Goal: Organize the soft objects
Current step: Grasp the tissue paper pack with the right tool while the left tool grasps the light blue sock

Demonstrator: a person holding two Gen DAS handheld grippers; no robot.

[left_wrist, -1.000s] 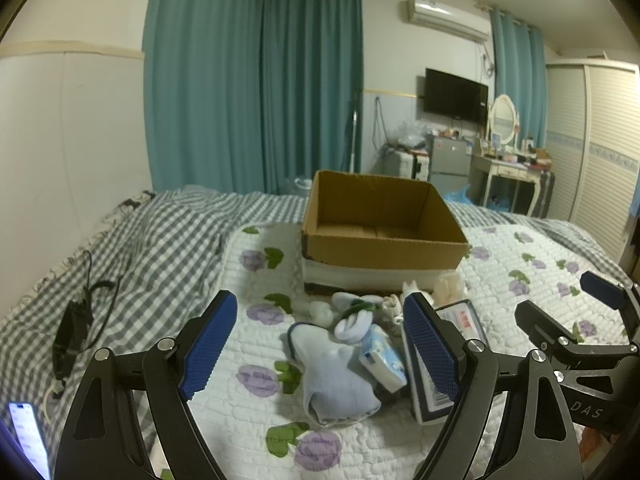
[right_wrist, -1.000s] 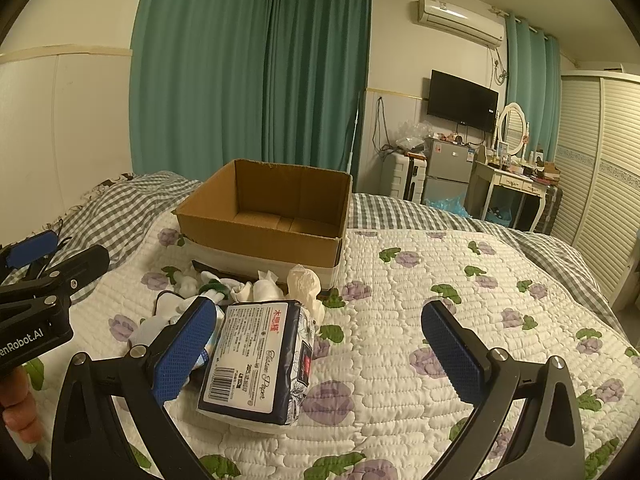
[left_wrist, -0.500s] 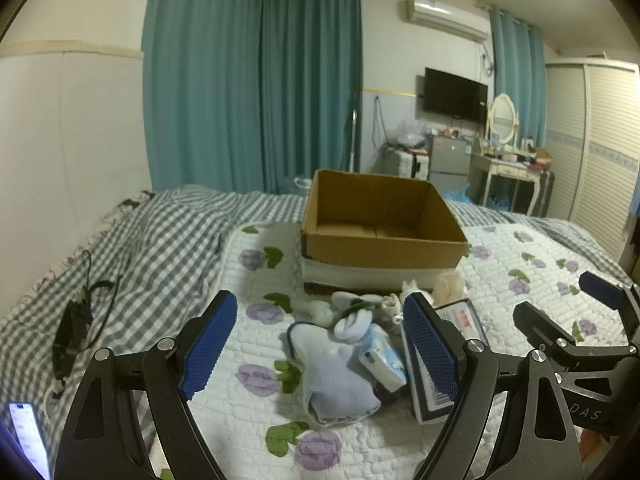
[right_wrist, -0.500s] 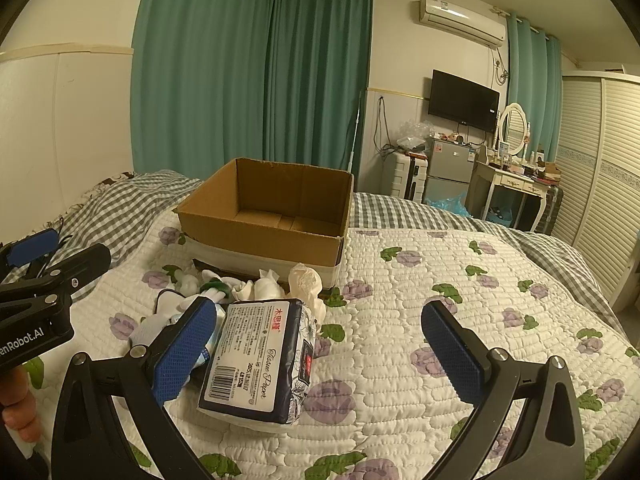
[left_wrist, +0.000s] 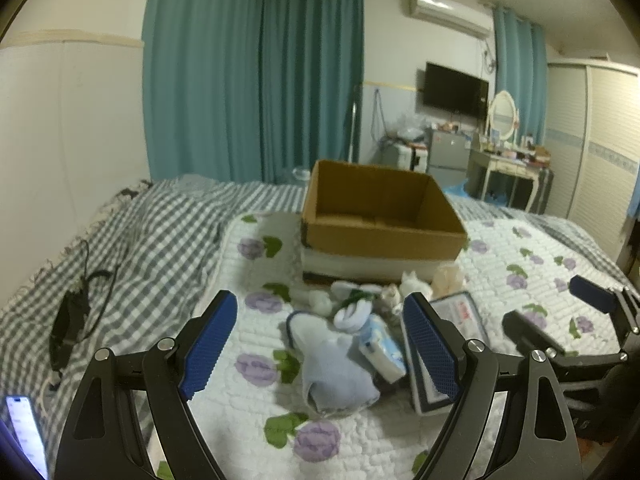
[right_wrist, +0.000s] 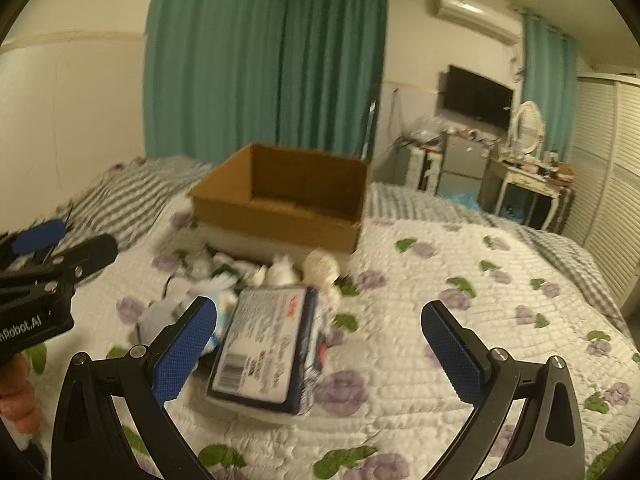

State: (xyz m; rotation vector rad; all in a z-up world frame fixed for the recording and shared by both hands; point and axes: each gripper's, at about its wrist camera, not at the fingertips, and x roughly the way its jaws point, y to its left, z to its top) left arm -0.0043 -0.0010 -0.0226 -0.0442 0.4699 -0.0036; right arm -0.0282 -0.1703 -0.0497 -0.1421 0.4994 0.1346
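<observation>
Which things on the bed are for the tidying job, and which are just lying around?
For the job:
cardboard box
light blue sock
white rolled socks
tissue pack
small wipes packet

Just lying about:
phone
black cable
TV

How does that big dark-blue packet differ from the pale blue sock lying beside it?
The tissue pack is a boxy, printed plastic-wrapped block; the sock is plain, limp cloth lying flat. The tissue pack looks bulkier than the sock. Both lie on the quilt, outside the cardboard box, ungripped.
</observation>
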